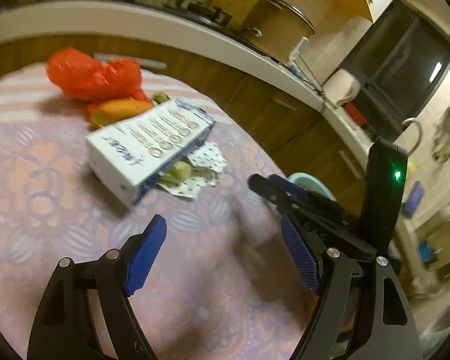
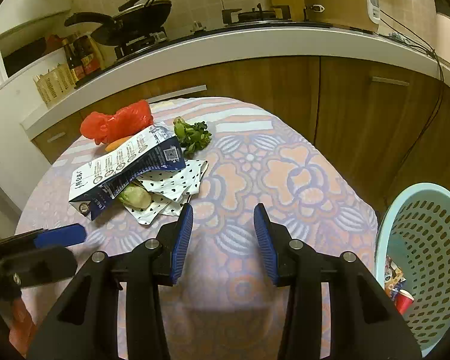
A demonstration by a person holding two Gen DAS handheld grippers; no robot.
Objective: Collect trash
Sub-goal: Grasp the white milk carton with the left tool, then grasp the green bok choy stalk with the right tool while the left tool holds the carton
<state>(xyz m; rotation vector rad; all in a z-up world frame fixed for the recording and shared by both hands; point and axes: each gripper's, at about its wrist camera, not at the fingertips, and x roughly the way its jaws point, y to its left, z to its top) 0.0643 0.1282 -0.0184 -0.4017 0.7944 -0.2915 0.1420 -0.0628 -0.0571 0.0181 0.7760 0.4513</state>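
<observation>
Left gripper (image 1: 223, 249) built of matte black plastic arms, fingers (image 1: 147, 258) faced with blue ribbed pads, joints pinned by round silver screws, right gripper (image 2: 223, 241) made alike, a black upright block lit by a green light (image 1: 397, 176)

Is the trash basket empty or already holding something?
Holding something: a red cup and printed wrappers lie inside the basket.

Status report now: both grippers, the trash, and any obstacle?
Left gripper open, empty. Right gripper open, empty. Trash pile around milk carton untouched on table. Basket at right holds some trash. Path clear.
</observation>
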